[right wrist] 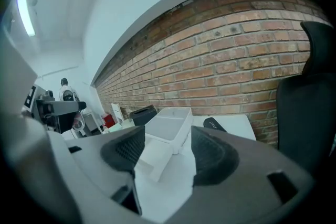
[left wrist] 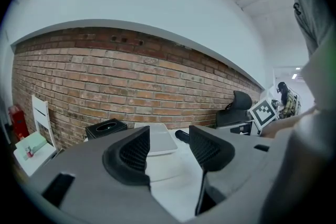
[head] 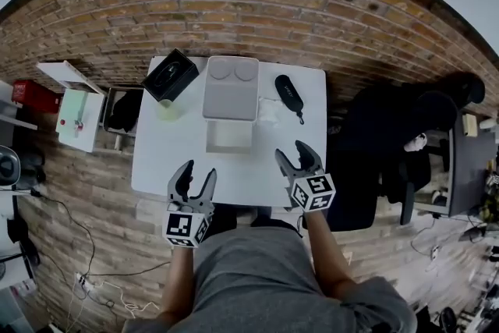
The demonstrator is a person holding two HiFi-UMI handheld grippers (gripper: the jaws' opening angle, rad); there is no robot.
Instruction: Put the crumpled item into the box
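On the white table (head: 164, 160), a small white crumpled item (head: 267, 114) lies just right of the open box. The box has a white base (head: 228, 136) and a grey lid (head: 231, 90) folded back behind it. My left gripper (head: 197, 173) hovers at the table's near edge, left of the box, open and empty. My right gripper (head: 293, 153) is near the front right, below the crumpled item, also open and empty. In the left gripper view the open gripper (left wrist: 170, 140) frames the lid (left wrist: 159, 139). The right gripper (right wrist: 165, 148) points at the box (right wrist: 169, 124).
A black box (head: 170, 75) stands at the table's back left, with a pale yellow-green object (head: 168, 110) beside it. A black case (head: 288, 96) lies at the back right. An office chair (head: 390, 136) stands to the right. Behind the table is a brick wall (head: 249, 4).
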